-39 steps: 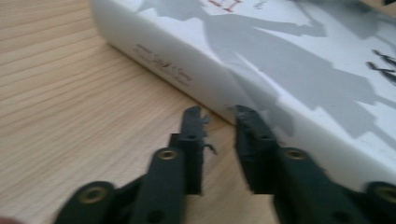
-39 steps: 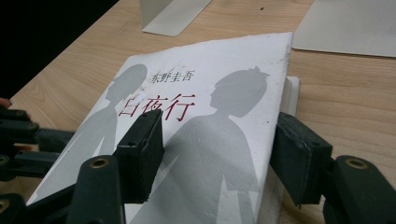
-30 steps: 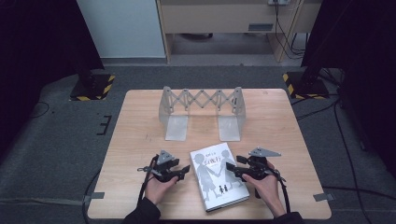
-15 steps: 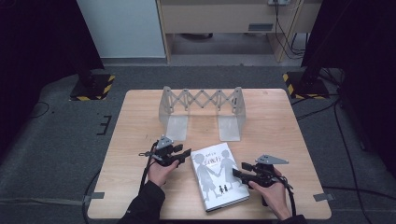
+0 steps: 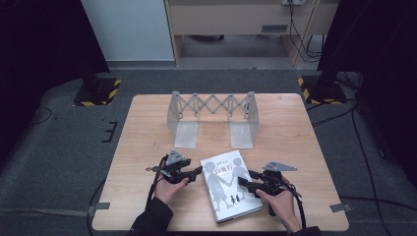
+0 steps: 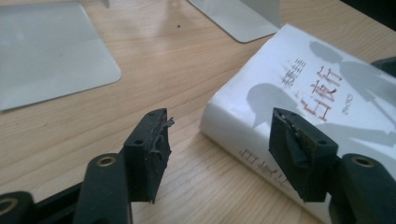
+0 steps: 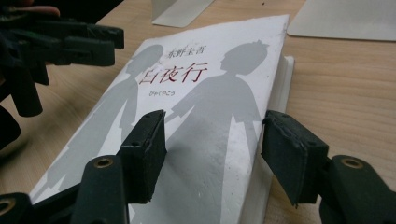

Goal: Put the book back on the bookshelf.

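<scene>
A white book [image 5: 229,188] with grey silhouettes and red lettering lies flat on the wooden table [image 5: 295,137], near the front edge. My left gripper [image 5: 198,171] sits at the book's left edge. In the left gripper view its jaws [image 6: 219,126] have just been opening and stand apart around the book's [image 6: 327,93] corner without pressing it. My right gripper [image 5: 244,180] reaches over the book's right edge. Its jaws [image 7: 215,121] have just opened slightly and hover over the cover [image 7: 210,93], not gripping. The left gripper [image 7: 114,42] shows beyond the book.
A metal expandable book rack [image 5: 212,114] with two flat base plates stands at the middle back of the table. One plate [image 6: 46,51] lies just past my left gripper. The table's front edge is close behind both hands.
Both hands have shifted only slightly beside the book. The left gripper's jaws look wider than half a second ago. The book lies where it was.
</scene>
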Action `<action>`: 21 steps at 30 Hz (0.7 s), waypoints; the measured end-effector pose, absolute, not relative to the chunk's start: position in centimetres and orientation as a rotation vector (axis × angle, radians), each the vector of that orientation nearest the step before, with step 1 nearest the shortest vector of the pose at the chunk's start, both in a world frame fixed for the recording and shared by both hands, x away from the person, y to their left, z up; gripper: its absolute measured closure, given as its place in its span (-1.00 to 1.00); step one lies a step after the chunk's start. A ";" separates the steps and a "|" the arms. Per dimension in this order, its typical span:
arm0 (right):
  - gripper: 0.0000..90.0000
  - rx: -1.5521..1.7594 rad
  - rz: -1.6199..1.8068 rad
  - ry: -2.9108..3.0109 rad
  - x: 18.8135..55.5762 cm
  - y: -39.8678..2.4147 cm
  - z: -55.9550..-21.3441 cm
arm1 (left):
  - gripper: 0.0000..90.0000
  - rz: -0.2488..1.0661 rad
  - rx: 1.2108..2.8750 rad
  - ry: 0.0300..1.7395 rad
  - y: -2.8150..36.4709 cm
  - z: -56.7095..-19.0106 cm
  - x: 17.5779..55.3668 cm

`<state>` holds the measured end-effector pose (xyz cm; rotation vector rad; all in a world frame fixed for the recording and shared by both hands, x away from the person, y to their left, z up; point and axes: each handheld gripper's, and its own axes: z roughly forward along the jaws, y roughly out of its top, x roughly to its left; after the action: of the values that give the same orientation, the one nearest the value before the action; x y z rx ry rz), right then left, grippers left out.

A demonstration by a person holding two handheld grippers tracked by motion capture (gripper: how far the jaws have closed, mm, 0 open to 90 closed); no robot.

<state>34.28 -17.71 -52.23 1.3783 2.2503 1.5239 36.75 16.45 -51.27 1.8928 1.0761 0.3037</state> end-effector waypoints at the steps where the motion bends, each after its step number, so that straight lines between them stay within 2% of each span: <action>1: -0.13 1.379 1.533 2.243 34.3 -17.7 -52.1 | -0.21 0.307 1.894 1.084 16.7 -51.3 36.6; 9: -0.17 1.359 1.589 2.215 34.5 -17.7 -51.5 | -0.32 0.364 1.929 1.143 18.6 -51.9 35.8; 21: -0.24 1.386 1.522 2.273 35.9 -17.0 -52.8 | -0.44 0.408 2.007 1.177 18.5 -53.1 36.2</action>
<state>35.91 -16.98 -52.82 1.3856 2.2726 1.5215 36.16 18.54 -53.07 2.0067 1.1765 0.4079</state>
